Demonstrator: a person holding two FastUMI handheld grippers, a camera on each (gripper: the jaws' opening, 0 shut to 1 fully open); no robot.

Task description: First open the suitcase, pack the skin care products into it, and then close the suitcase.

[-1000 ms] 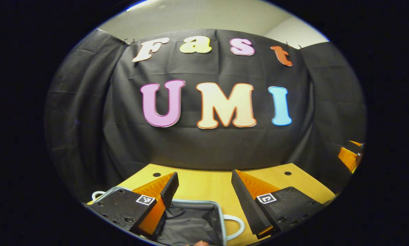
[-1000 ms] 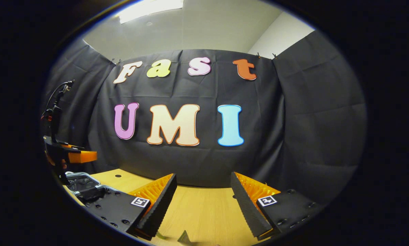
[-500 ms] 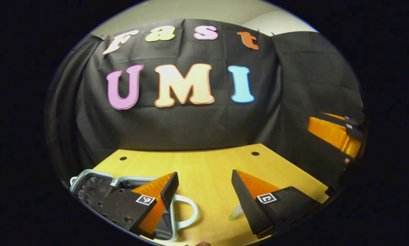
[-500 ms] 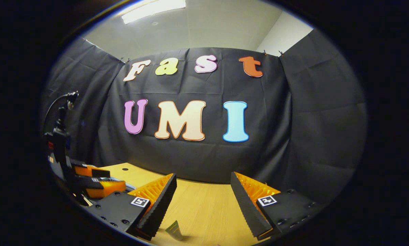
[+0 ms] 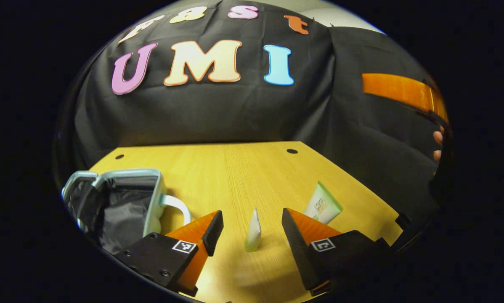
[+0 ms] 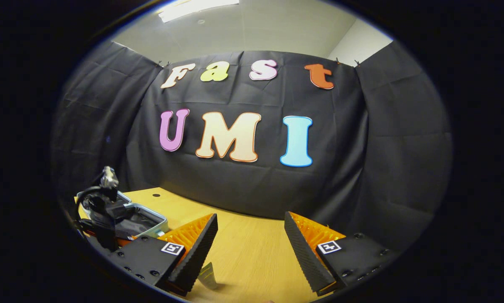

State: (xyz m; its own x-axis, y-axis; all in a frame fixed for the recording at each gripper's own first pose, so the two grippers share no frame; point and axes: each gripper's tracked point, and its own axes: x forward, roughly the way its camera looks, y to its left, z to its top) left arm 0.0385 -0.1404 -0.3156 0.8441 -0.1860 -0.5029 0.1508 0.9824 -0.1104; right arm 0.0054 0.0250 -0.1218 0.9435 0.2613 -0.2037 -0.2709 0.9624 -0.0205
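The small suitcase [image 5: 151, 198] lies open at the left of the wooden table [image 5: 235, 168], with a silver rim, dark lining and a white handle [image 5: 179, 205]. A slim white tube [image 5: 253, 230] stands upright on the table. My left gripper [image 5: 251, 216] is open just above and in front of it, the tube showing in the gap between the fingers, untouched. A second white-green tube [image 5: 322, 203] lies to the right, behind the right finger. My right gripper [image 6: 250, 219] is open and empty over the table, a tube [image 6: 208, 275] beside its left finger. The suitcase [image 6: 151, 212] is at its left.
An orange finger [image 5: 399, 92] of the other gripper and a person's fingertips [image 5: 438, 143] hang high at the right edge of the left gripper view. The left gripper's black body with its cable [image 6: 102, 214] stands over the suitcase side in the right gripper view. Black cloth walls close the table's back and right.
My left gripper has swung right from above the open suitcase and tilted down, so the standing tube now sits between its open fingers. The right gripper has barely shifted.
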